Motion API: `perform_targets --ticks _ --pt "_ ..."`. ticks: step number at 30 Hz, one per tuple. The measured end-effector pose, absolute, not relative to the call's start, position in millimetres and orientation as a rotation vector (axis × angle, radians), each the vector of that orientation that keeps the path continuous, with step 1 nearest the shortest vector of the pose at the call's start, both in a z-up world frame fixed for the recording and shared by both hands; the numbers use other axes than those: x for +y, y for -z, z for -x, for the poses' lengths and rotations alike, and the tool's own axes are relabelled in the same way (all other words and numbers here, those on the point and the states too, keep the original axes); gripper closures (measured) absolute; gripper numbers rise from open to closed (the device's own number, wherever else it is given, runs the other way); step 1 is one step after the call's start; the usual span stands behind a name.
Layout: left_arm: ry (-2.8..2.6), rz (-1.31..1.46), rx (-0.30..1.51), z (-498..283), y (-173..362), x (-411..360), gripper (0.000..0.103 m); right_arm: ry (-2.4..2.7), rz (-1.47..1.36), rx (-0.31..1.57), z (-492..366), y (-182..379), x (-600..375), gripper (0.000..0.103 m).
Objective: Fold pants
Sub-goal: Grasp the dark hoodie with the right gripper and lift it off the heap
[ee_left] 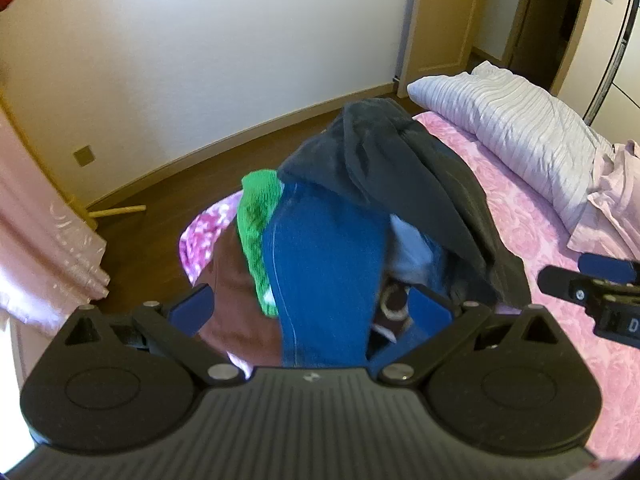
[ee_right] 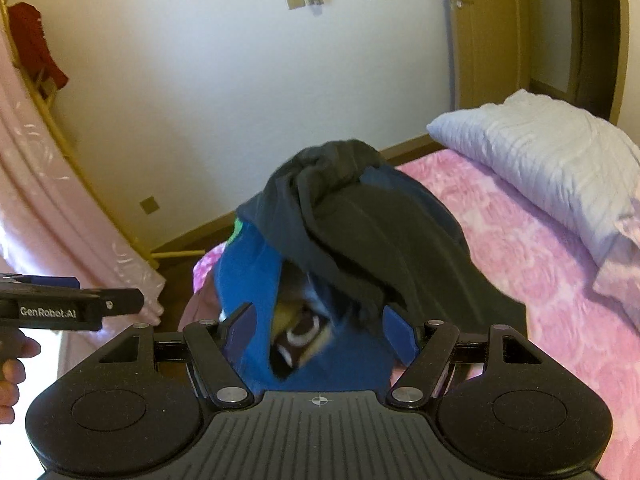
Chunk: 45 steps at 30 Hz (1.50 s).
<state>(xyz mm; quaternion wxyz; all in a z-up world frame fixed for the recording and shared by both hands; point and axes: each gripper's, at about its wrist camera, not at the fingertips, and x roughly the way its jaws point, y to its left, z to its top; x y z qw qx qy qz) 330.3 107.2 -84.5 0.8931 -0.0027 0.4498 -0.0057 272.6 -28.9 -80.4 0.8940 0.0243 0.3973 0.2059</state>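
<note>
A heap of clothes sits on the near corner of the pink bed (ee_left: 520, 216). In it lie blue jeans (ee_left: 328, 264), with a dark grey garment (ee_left: 400, 168) draped over the top, a green cloth (ee_left: 258, 216) and a brown cloth (ee_left: 236, 300) at the left. My left gripper (ee_left: 310, 310) is open, its blue pads wide apart on either side of the jeans. My right gripper (ee_right: 320, 330) is also open over the jeans (ee_right: 248, 272) and the dark garment (ee_right: 360, 220). Whether the pads touch the cloth is not visible.
A grey-white pillow (ee_left: 520, 120) and a pale pink cloth (ee_left: 616, 200) lie at the far right of the bed. Pink curtains (ee_right: 48, 208) hang at the left, with brown floor (ee_left: 160, 220), a white wall and a wooden door (ee_right: 484, 32) beyond. A hand (ee_right: 12, 364) holds the left gripper (ee_right: 120, 304).
</note>
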Motion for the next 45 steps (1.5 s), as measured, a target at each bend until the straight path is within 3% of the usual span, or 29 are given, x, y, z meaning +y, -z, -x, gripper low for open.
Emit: perform_targets --ticks 17,19,21,29,35,41,45 --pt "0.101 -0.033 1.026 -500.4 127.8 144.1 0.001 -0.387 0.052 0.868 -431.5 156.3 70.4 0.036" --pt "0.103 -0.037 1.026 -511.5 129.2 145.6 0.001 -0.417 0.107 0.866 -437.8 167.9 82.2 0.079" --pt "0.109 -0.042 1.021 -520.1 128.9 146.4 0.002 -0.433 0.144 0.844 -437.7 170.4 87.5 0.092" --pt "0.182 -0.063 0.923 -524.0 100.3 126.1 0.002 -0.26 -0.186 0.559 -436.8 107.1 8.7 0.097" --pt "0.361 -0.097 0.806 -488.7 59.4 77.4 0.002 -0.072 -0.343 0.347 -378.2 50.6 -68.9 0.097" --pt "0.615 -0.16 0.711 -421.7 25.6 -1.3 0.002 0.19 -0.36 0.016 -231.0 -15.8 -133.1 0.097" --pt "0.797 -0.23 0.69 -365.9 23.8 -60.9 0.002 0.456 -0.323 -0.05 -120.7 -19.2 -159.8 0.095"
